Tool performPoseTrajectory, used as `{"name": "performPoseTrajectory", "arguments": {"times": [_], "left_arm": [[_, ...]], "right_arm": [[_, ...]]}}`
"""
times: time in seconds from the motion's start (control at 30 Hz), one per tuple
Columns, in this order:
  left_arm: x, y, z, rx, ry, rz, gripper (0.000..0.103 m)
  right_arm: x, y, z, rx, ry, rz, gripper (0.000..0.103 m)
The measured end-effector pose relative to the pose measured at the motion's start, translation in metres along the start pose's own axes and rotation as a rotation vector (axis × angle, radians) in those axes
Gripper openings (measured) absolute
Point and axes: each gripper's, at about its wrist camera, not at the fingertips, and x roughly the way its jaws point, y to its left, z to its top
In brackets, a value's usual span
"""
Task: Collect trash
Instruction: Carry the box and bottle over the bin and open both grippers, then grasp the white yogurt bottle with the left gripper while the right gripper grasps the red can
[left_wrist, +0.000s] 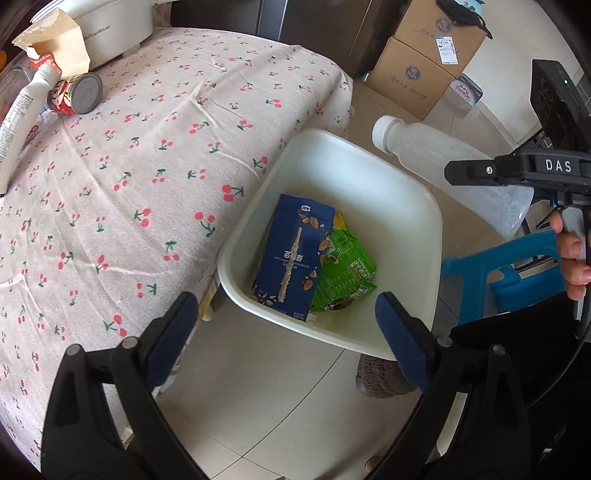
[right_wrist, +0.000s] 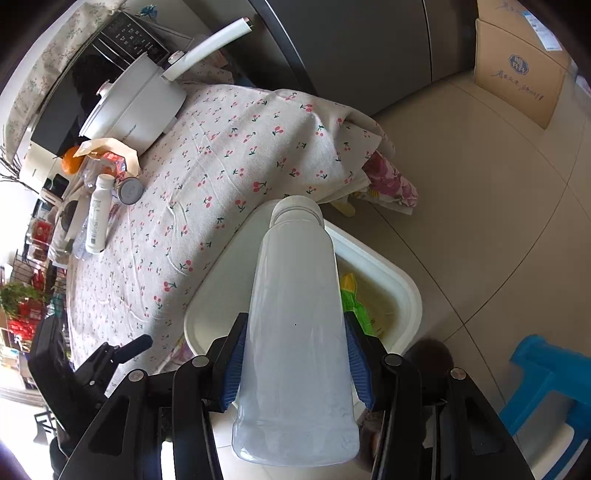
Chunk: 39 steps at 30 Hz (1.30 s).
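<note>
Left wrist view: left gripper (left_wrist: 284, 332) gapes wide, empty, above the white plastic bin (left_wrist: 406, 206); the translucent white capped bottle (left_wrist: 443, 158) hangs at two o'clock.

Right wrist view: right gripper (right_wrist: 295, 354) clamps the bottle (right_wrist: 295, 314) mid-body, long axis toward twelve o'clock, cap over the bin's (right_wrist: 406, 288) rim.

This is a home kitchen or dining corner: a cherry-print tablecloth (left_wrist: 155, 155), a white electric cooking pot (right_wrist: 136, 107) at upper left, and a tiled floor (right_wrist: 480, 221).
</note>
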Motion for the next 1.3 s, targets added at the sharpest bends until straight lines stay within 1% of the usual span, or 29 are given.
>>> {"name": "performPoseTrajectory", "arguments": {"times": [0.17, 0.3, 0.37, 0.4, 0.43, 0.5, 0.77, 0.87, 0.93, 1.0, 1.03, 1.17, 1.3], "left_arm": [[-0.017, 0.010, -0.011, -0.020, -0.019, 0.045, 0.097], [-0.020, 0.017, -0.014, -0.028, -0.028, 0.070, 0.097], [-0.022, 0.020, -0.016, -0.033, -0.031, 0.079, 0.098], [-0.022, 0.022, -0.016, -0.036, -0.032, 0.082, 0.098], [-0.023, 0.023, -0.017, -0.039, -0.033, 0.086, 0.098], [-0.026, 0.026, -0.019, -0.048, -0.037, 0.093, 0.099], [-0.035, 0.039, -0.025, -0.080, -0.051, 0.123, 0.099], [-0.041, 0.050, -0.029, -0.095, -0.055, 0.142, 0.099], [-0.045, 0.060, -0.029, -0.097, -0.050, 0.162, 0.099], [-0.051, 0.074, -0.027, -0.092, -0.054, 0.197, 0.099], [-0.055, 0.081, -0.025, -0.089, -0.059, 0.217, 0.099], [-0.069, 0.119, -0.012, -0.080, -0.091, 0.292, 0.099], [-0.073, 0.159, 0.010, -0.054, -0.123, 0.350, 0.099]], "right_arm": [[0.013, 0.004, -0.003, -0.016, 0.038, -0.028, 0.050], [0.021, 0.009, -0.003, -0.029, 0.055, -0.039, 0.051], [0.021, 0.012, -0.002, -0.023, 0.051, -0.025, 0.053], [0.020, 0.013, -0.002, -0.018, 0.049, -0.018, 0.056], [0.018, 0.015, -0.002, -0.014, 0.044, -0.005, 0.061], [0.014, 0.019, -0.001, -0.012, 0.030, 0.009, 0.067], [0.014, 0.033, -0.001, -0.035, 0.025, -0.004, 0.070], [0.015, 0.035, 0.000, -0.038, 0.022, -0.014, 0.073], [0.017, 0.037, 0.001, -0.031, 0.028, -0.035, 0.075], [0.019, 0.044, 0.008, -0.054, 0.036, -0.048, 0.075], [0.018, 0.050, 0.012, -0.073, 0.025, -0.057, 0.075], [0.013, 0.080, 0.032, -0.180, -0.033, -0.099, 0.080], [0.023, 0.115, 0.051, -0.287, -0.062, -0.115, 0.082]]}}
